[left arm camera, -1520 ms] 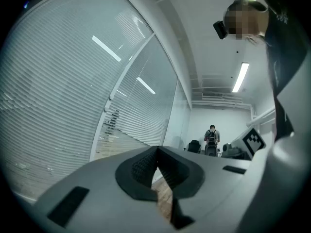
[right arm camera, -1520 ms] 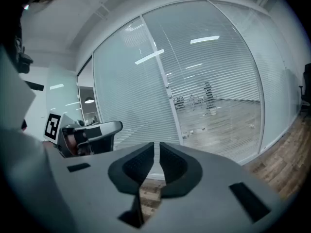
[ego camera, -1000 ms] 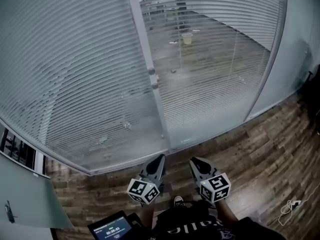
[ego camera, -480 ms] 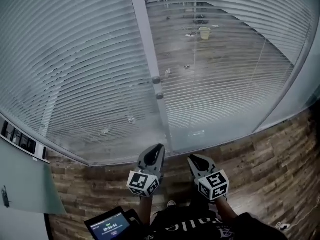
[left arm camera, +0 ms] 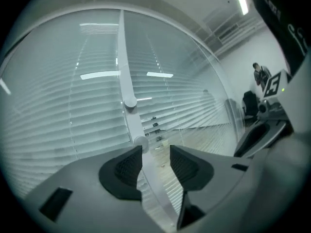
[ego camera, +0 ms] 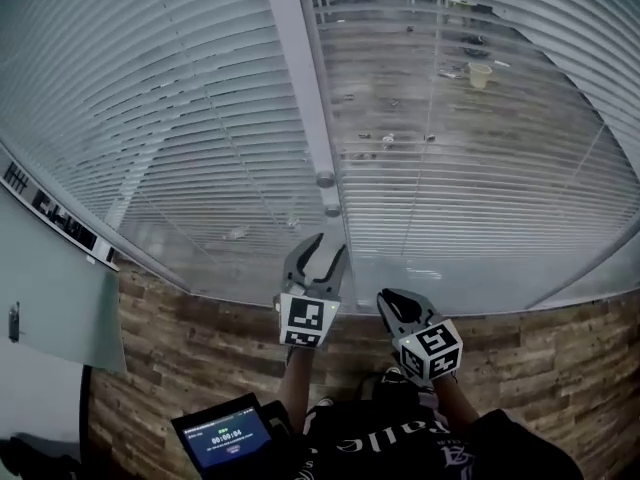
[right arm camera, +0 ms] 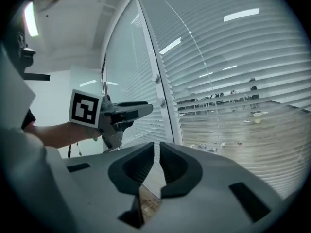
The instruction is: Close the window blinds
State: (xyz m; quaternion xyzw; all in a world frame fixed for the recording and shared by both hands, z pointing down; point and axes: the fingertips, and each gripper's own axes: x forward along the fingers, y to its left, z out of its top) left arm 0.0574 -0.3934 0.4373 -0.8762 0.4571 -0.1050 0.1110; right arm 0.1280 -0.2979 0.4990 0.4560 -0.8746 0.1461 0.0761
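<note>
Slatted window blinds (ego camera: 180, 128) hang behind glass panes on both sides of a pale upright frame (ego camera: 300, 78). On that frame sit two round knobs (ego camera: 326, 180), also in the left gripper view as the knobs (left arm camera: 130, 102). My left gripper (ego camera: 323, 256) is raised just below the lower knob, its jaws opening with nothing between them; the frame runs behind the gap of the left gripper (left arm camera: 155, 154). My right gripper (ego camera: 396, 308) hangs lower and to the right, shut and empty; from the right gripper (right arm camera: 156, 153) I see the blinds (right arm camera: 233, 81) and the left gripper (right arm camera: 121, 113).
A small tablet (ego camera: 222, 438) with a lit screen sits at my lower left. Wood-plank floor (ego camera: 190, 368) runs along the glass. A pale cabinet (ego camera: 40, 298) stands at the left. Beyond the glass lie a cup (ego camera: 480, 74) and scattered debris. A person (left arm camera: 260, 74) stands far right.
The left gripper has risen toward the lower knob and its jaws have spread from shut to open. The right gripper has stayed low and shut. The view has swung left.
</note>
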